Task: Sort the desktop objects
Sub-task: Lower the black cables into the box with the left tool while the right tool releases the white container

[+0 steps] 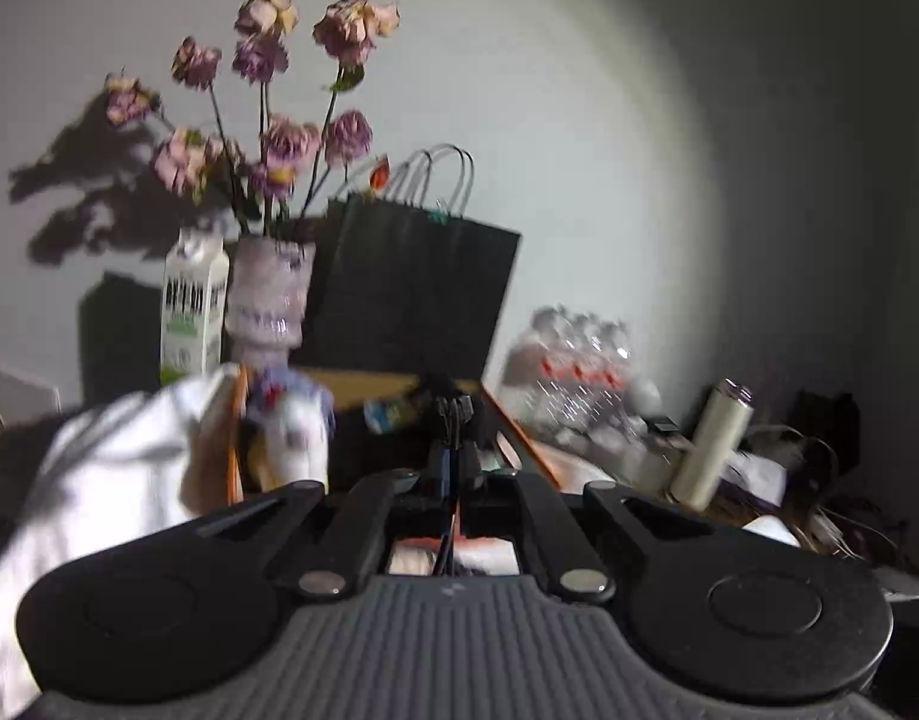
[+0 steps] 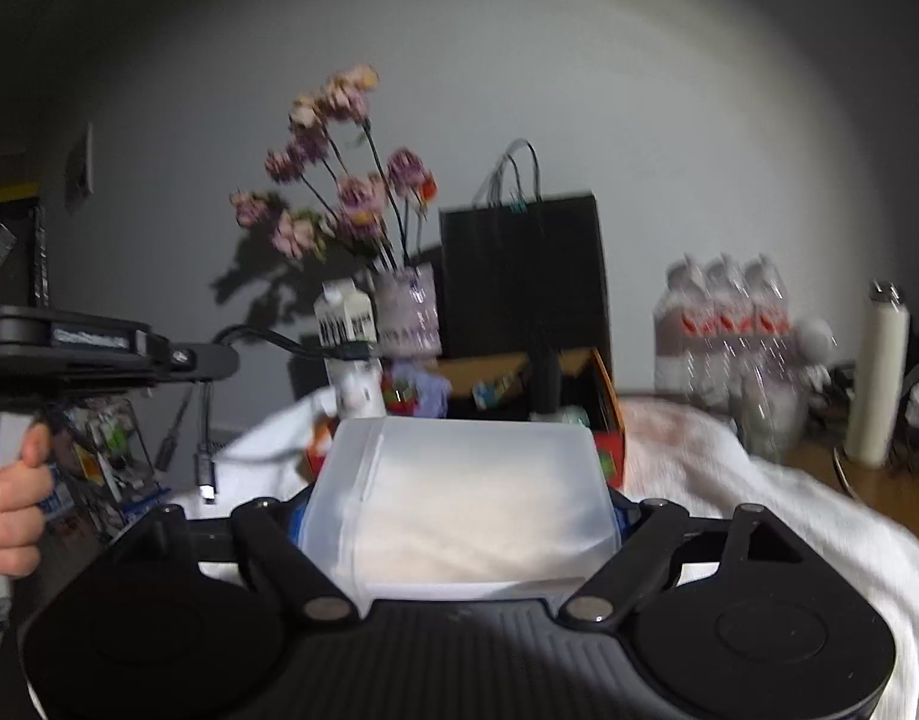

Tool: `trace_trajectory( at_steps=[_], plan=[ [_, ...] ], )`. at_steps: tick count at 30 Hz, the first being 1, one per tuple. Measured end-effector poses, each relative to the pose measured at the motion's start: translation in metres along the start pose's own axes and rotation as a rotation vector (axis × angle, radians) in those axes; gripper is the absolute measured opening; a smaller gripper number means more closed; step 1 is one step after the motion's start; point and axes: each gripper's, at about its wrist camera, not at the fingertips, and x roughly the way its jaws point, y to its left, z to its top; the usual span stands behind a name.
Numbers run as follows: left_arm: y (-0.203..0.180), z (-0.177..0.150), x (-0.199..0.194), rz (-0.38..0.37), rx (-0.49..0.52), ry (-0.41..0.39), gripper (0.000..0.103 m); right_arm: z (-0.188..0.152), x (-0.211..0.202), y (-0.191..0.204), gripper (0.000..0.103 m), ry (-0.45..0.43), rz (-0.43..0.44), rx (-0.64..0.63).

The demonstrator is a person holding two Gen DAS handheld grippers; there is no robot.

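The box (image 2: 465, 504), a frosted plastic one with a blue rim, fills the right gripper (image 2: 459, 516), whose jaws stand wide and press its two side walls; it hangs above the white cloth (image 2: 729, 498), in front of the red carton (image 2: 609, 450), with its long axis across the jaws and its broad face toward the bag (image 2: 519, 276) and the flowers (image 2: 345, 192) at the back. Held only by its smooth sides, it could slide or tip forward out of the grip if the hand swings, and it would then drop onto the cloth or knock the carton. The left gripper (image 1: 453, 420) has its jaws shut tight on thin dark cables (image 1: 450, 540); in the right view it shows from the side, with a cable (image 2: 204, 462) dangling from it, plug downward. That hanging end could catch on the carton's edge or on the vase (image 1: 267, 300), and a pull there might topple the flowers.
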Motion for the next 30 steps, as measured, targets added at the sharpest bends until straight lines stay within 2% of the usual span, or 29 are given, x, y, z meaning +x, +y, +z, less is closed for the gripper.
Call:
trace_trajectory(
  at_steps=[2, 5, 8, 11, 17, 19, 22, 25, 26, 27, 30],
  plan=[
    [-0.003, 0.021, 0.028, 0.025, 0.013, -0.003, 0.003, 0.027, 0.021, -0.006, 0.081, -0.019, 0.026, -0.013],
    [0.003, 0.046, 0.082, 0.081, -0.033, 0.024, 0.003, 0.066, 0.074, -0.019, 0.081, 0.012, 0.061, 0.028],
    [0.018, 0.057, 0.138, 0.154, -0.077, 0.067, 0.003, 0.094, 0.136, -0.028, 0.081, 0.062, 0.075, 0.059],
    [0.035, 0.06, 0.198, 0.227, -0.107, 0.134, 0.003, 0.11, 0.2, -0.033, 0.081, 0.111, 0.045, 0.062],
    [0.077, 0.055, 0.294, 0.285, -0.187, 0.301, 0.003, 0.104, 0.321, -0.032, 0.081, 0.251, 0.012, 0.071],
    [0.089, 0.05, 0.315, 0.317, -0.203, 0.344, 0.003, 0.092, 0.354, -0.031, 0.081, 0.305, -0.002, 0.073],
    [0.095, 0.045, 0.333, 0.312, -0.181, 0.388, 0.004, 0.075, 0.394, -0.026, 0.081, 0.379, -0.021, 0.043],
    [0.095, 0.042, 0.334, 0.296, -0.179, 0.394, 0.012, 0.067, 0.415, -0.012, 0.081, 0.387, -0.12, -0.068],
    [0.095, 0.042, 0.333, 0.287, -0.177, 0.393, 0.024, 0.065, 0.419, -0.01, 0.082, 0.385, -0.131, -0.083],
    [0.096, 0.042, 0.331, 0.282, -0.184, 0.388, 0.041, 0.063, 0.42, -0.008, 0.083, 0.38, -0.14, -0.09],
    [0.098, 0.047, 0.32, 0.296, -0.182, 0.359, 0.051, 0.059, 0.422, -0.006, 0.09, 0.359, -0.16, -0.117]
  ],
)
